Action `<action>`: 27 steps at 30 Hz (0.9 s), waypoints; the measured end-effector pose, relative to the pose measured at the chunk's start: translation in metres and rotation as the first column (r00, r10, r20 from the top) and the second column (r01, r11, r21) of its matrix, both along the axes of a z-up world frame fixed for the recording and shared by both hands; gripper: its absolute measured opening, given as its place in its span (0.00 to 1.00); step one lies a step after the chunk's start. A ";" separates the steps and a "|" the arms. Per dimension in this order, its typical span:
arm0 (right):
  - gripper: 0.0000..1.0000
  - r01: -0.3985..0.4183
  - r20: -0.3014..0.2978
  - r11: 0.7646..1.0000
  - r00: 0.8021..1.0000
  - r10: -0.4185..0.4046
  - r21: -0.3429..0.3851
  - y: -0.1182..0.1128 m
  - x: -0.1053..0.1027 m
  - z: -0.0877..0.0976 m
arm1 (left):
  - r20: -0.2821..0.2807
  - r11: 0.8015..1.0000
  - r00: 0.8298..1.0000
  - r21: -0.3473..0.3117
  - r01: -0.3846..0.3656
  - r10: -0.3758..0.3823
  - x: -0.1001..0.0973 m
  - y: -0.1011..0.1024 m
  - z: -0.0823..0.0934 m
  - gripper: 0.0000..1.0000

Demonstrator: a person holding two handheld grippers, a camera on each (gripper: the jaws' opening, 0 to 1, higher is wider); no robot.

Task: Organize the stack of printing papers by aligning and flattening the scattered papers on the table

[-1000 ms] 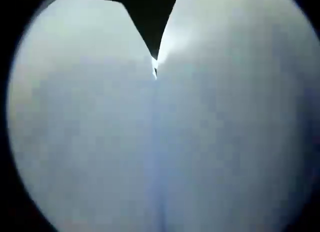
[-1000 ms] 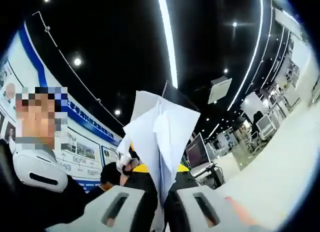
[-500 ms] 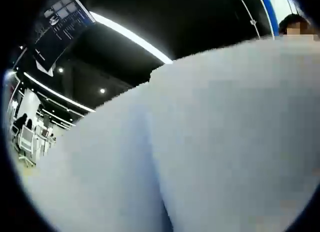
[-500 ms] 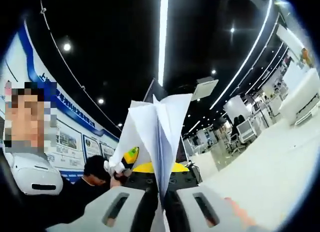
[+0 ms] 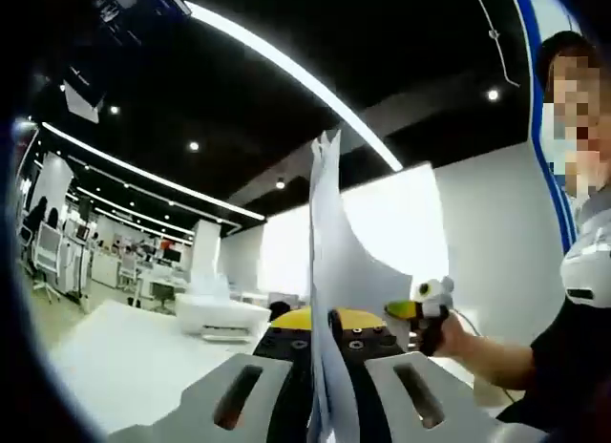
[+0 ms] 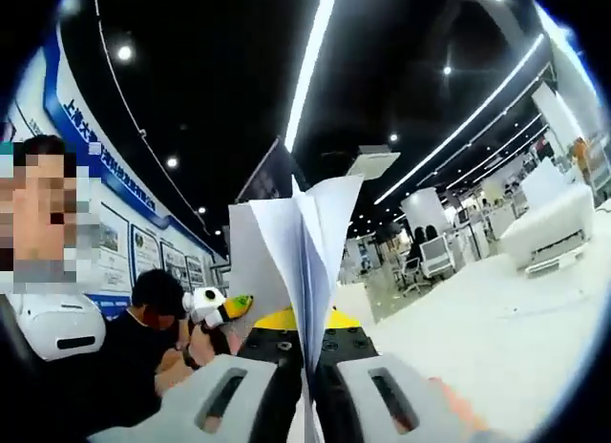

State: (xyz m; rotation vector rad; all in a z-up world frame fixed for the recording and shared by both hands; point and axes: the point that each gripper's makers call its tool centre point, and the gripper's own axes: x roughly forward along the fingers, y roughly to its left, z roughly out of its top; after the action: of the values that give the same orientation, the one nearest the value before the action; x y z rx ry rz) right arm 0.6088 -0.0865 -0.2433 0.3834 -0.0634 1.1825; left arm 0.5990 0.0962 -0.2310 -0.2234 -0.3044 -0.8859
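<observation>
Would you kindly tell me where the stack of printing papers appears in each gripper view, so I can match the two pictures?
Left gripper view: the stack of printing papers stands edge-on at centre, rising from between the left gripper jaws.
Right gripper view: the papers fan upward at centre, between the right gripper jaws.
Shared landmark: the long ceiling light strip.

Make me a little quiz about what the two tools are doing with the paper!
1. True or false: the left tool is shut on papers.
2. In the right gripper view, which way do the papers point from the right tool? A) up towards the ceiling lights B) flat on the table
3. Fill in: a person behind holds a small ____ and green object.

Key: 1 true; 2 A; 3 white.
</observation>
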 end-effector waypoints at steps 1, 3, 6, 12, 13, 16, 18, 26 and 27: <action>0.00 0.003 -0.001 1.000 1.000 -0.003 -0.004 -0.001 0.001 0.000 | -0.004 1.000 1.000 0.002 0.000 0.000 0.002 -0.001 -0.003 0.08; 0.00 0.016 0.006 1.000 1.000 -0.016 -0.020 -0.003 0.004 -0.002 | -0.017 1.000 1.000 0.017 0.004 -0.004 0.003 -0.002 -0.011 0.08; 0.00 0.036 0.016 0.998 0.999 -0.035 -0.044 -0.006 0.007 -0.005 | -0.041 0.999 0.999 0.033 0.014 -0.012 0.007 -0.004 -0.023 0.09; 0.00 0.117 0.103 0.976 0.990 -0.099 -0.184 -0.009 0.009 -0.019 | -0.088 0.997 0.996 0.070 0.025 -0.018 0.016 -0.010 -0.047 0.09; 0.00 0.130 0.122 0.971 0.987 -0.107 -0.199 -0.010 0.009 -0.020 | -0.094 0.996 0.995 0.085 0.023 -0.015 0.018 -0.012 -0.053 0.09; 0.00 0.137 0.136 0.969 0.985 -0.111 -0.204 -0.012 0.006 -0.024 | -0.102 0.991 0.995 0.132 0.007 0.007 0.025 -0.019 -0.073 0.08; 0.00 0.177 0.147 0.957 0.978 -0.145 -0.228 -0.017 0.011 -0.029 | -0.100 0.985 0.995 0.171 0.004 0.014 0.028 -0.025 -0.085 0.08; 0.00 0.250 0.225 0.924 0.956 -0.188 -0.288 -0.024 0.011 -0.047 | -0.072 0.958 0.994 0.281 -0.060 0.083 0.047 -0.038 -0.117 0.11; 0.00 0.249 0.232 0.922 0.955 -0.183 -0.297 -0.024 0.010 -0.049 | -0.074 0.956 0.994 0.287 -0.061 0.086 0.049 -0.039 -0.120 0.12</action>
State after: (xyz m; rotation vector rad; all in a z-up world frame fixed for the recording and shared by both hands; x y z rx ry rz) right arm 0.6185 -0.1101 -0.2925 -0.0351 -0.0832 0.9854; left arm 0.6478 0.0569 -0.3509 0.0177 -0.1018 -0.8328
